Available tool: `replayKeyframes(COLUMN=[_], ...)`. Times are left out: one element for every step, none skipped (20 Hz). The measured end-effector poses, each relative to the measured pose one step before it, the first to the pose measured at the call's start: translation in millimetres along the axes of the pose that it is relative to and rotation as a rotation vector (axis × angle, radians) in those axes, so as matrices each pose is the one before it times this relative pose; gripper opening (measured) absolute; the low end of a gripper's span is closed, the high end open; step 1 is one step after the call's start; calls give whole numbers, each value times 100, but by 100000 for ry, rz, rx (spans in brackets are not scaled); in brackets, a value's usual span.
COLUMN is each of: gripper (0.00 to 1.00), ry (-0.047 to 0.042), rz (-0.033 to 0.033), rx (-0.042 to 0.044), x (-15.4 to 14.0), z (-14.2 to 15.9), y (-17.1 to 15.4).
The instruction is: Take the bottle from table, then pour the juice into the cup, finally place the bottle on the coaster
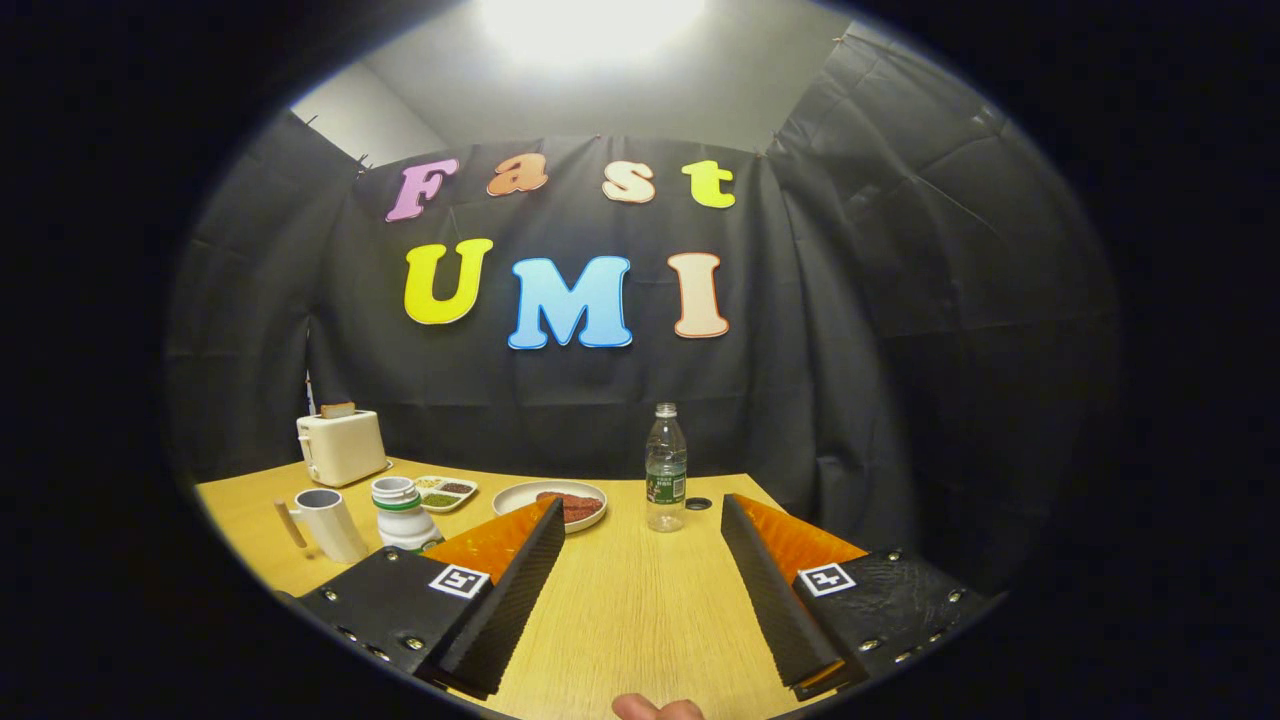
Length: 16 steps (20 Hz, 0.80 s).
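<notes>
The gripper (642,540) is hovering low over the wooden worktop (640,620) with its fingers (530,570) standing wide apart and pinching nothing. The bottle (666,467) is standing upright beyond the fingers, near the far edge of the worktop, roughly in line with the gap between them and a little toward the right finger; its cap appears to be off, though that is hard to tell. Just beside its base, on the right, a small dark disc (699,504) is lying flat (possibly the coaster, possibly a cap; too small to say). The cup (328,522), a pale mug with its handle turned away from the fingers, is sitting off to the left, next to a white jar (402,512), with a plate (551,500) of reddish food between the jar and the bottle and a toaster (341,446) further back. The first step, taking the bottle, seems to be in hand and not yet done. The next move is probably calling for a straight advance until the bottle's body is sitting between the fingers, then a firm close below the label.
</notes>
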<state>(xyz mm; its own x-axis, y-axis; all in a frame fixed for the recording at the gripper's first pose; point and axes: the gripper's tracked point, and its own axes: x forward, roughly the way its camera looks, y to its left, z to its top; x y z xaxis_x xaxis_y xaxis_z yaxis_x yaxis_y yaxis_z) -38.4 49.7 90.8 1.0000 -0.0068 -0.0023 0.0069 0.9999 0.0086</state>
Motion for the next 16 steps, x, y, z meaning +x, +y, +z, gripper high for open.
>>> replayKeyframes(gripper=[97,97,97,97,97,97,97,97,97,97,97,97,97,97,97,97], ry=[297,382,208,140,422,352,162,-61,217,562,732,848,834,715,923,595], rz=[-431,256,1294,1506,1213,1679,2048,2122,1903,1968,1927,1744,1162,966,945,767], rx=[-173,315,384,253,43,-303,-236,-200,-89,745,824,307,-71,-358,-163,323], x=[-192,-215,-308,-229,-179,-255,-236,-234,-72,21,119,198,201,273,419,346], z=[-198,-169,-189,-179,-401,-304,-388,-155,-353,-338,-465,-418,-524,-410,-534,-482], y=[90,325,659,792,703,896,1056,1072,1076,980,1016,895,722,667,733,687])
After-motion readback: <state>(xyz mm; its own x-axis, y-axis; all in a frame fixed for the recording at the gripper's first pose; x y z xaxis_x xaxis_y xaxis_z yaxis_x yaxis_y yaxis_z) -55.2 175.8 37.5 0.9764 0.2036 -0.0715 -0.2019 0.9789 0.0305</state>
